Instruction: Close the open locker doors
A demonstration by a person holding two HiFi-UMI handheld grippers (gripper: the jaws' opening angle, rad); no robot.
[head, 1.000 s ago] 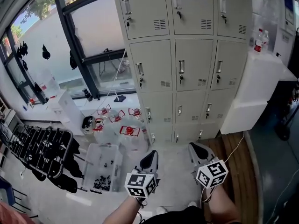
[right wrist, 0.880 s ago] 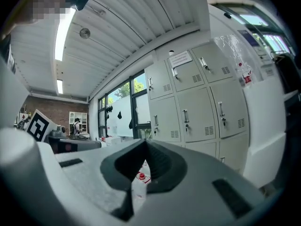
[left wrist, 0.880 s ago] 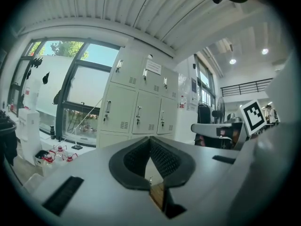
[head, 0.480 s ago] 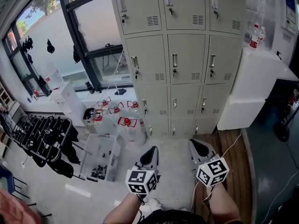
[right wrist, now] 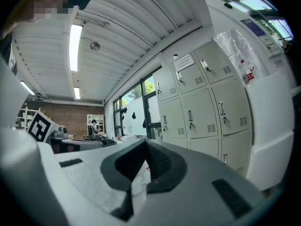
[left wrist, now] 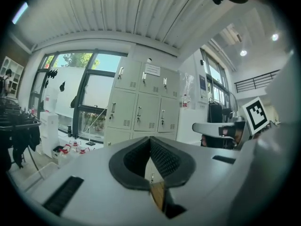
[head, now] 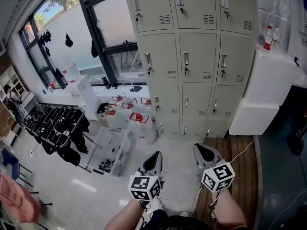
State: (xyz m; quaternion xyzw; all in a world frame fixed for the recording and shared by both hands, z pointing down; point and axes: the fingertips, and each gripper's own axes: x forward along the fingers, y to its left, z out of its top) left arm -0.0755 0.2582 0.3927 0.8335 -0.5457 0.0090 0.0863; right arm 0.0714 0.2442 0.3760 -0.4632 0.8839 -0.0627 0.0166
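Observation:
The beige locker bank (head: 199,56) stands ahead against the wall, three columns wide; every door I can see lies flush with its frame. It also shows in the left gripper view as lockers (left wrist: 143,108) and in the right gripper view as lockers (right wrist: 197,105). My left gripper (head: 153,161) and right gripper (head: 205,153) are held side by side low in the head view, a good way back from the lockers, both pointing at them. Both are shut with nothing between the jaws.
A white cabinet (head: 266,87) with a bottle (head: 267,39) on top stands right of the lockers. Water jugs with red caps (head: 136,121) and a clear bin (head: 111,152) sit on the floor at left, beside a black rack (head: 55,128). A cable runs over the wooden strip (head: 240,162).
The head view has swung: the lockers and window now sit further right and a little lower, with more of the left side of the room in view. Both grippers stay shut.

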